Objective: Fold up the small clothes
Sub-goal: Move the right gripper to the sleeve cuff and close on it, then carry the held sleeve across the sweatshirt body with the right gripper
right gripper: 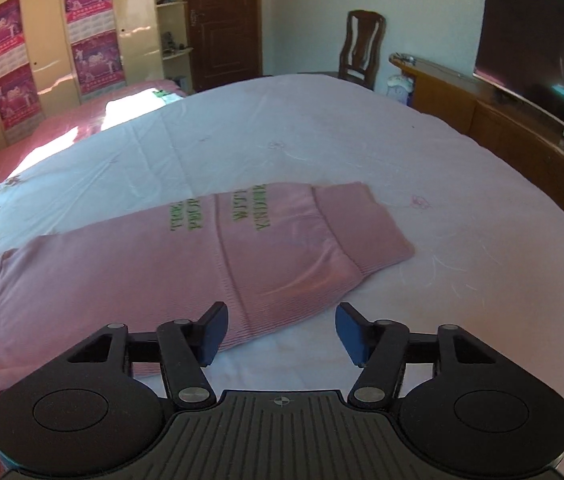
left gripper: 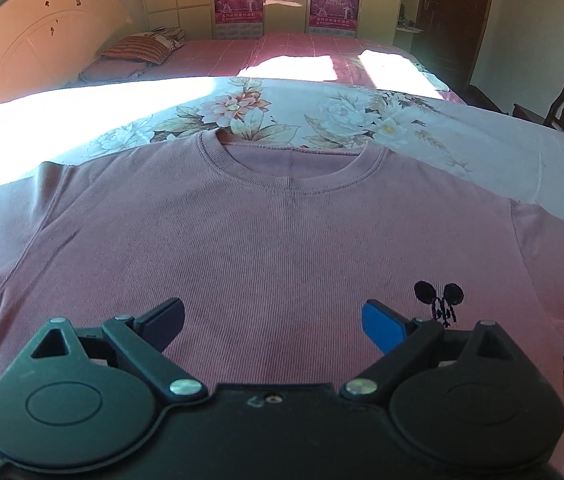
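A small pink ribbed sweater (left gripper: 266, 236) lies flat on the bed, front up, round collar (left gripper: 294, 160) toward the far side, a black embroidered mark (left gripper: 440, 300) on its chest. My left gripper (left gripper: 272, 322) hovers over the sweater's lower chest, open and empty. In the right wrist view one long sleeve (right gripper: 218, 248) with green lettering stretches out to the right, its ribbed cuff (right gripper: 362, 220) lying flat. My right gripper (right gripper: 282, 334) is open and empty over the sleeve's near edge, left fingertip above the fabric, right fingertip above the sheet.
The sweater lies on a white floral bedspread (left gripper: 322, 112). A pink bed with pillows (left gripper: 142, 50) lies beyond, with wardrobes behind. A wooden chair (right gripper: 362, 46), a low cabinet (right gripper: 514, 120) and a television (right gripper: 542, 36) stand past the bed's far right side.
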{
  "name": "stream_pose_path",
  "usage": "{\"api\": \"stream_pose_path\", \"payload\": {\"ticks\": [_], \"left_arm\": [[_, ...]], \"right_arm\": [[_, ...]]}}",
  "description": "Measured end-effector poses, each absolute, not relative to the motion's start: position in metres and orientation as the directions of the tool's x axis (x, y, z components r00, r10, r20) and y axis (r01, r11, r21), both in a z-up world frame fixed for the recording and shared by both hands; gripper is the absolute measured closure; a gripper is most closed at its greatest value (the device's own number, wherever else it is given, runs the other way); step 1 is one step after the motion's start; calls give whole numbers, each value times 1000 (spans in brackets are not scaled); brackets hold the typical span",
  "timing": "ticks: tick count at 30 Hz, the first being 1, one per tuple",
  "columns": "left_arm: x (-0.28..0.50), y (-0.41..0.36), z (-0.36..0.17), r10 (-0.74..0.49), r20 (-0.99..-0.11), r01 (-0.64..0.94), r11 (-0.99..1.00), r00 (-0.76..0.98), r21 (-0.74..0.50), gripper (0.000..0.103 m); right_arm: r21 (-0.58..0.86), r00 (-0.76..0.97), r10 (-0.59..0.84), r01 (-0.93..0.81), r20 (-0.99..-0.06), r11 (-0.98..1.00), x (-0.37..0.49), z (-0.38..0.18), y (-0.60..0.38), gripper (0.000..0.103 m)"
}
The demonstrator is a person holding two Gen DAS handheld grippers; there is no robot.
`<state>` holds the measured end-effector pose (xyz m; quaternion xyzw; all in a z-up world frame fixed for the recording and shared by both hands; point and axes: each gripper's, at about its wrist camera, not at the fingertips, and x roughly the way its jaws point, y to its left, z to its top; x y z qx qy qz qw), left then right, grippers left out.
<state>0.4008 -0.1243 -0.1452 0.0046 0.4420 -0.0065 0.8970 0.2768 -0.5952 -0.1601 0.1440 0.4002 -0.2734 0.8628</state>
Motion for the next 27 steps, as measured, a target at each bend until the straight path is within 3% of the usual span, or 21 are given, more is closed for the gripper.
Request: {"api": "stream_pose_path", "payload": {"ticks": [7,10,11,12,17,22,27], "left_arm": [[410,-132,-151,-15,-803,28,1000,596,2,8],[412,-131,-153,-18,-810,29,1000,587,-2,13],[412,-131,-153,-19,-814,29,1000,581,-2,16],[413,-131,-154,-22,-817,31,1000,576,-5,21],[413,-126,-154,-40,-820,49,999,571,-14,32],[413,-122,-150,-60,-817,76,997,574,-20,39],[413,-115,-141,-78,-803,77,996,591,-40,42]], "right_arm": [[107,501,-327,658,-801,745,271,-169,-636,43],[108,510,-346,667,-787,738,274,-166,-641,43],[113,514,-348,669,-784,734,275,-165,-643,48],[116,516,-350,672,-781,731,277,-166,-644,61],[148,553,-353,668,-755,729,274,-160,-641,86],[157,634,-341,596,-694,788,283,-137,-614,90],[144,762,-232,390,-604,909,312,-94,-536,92]]}}
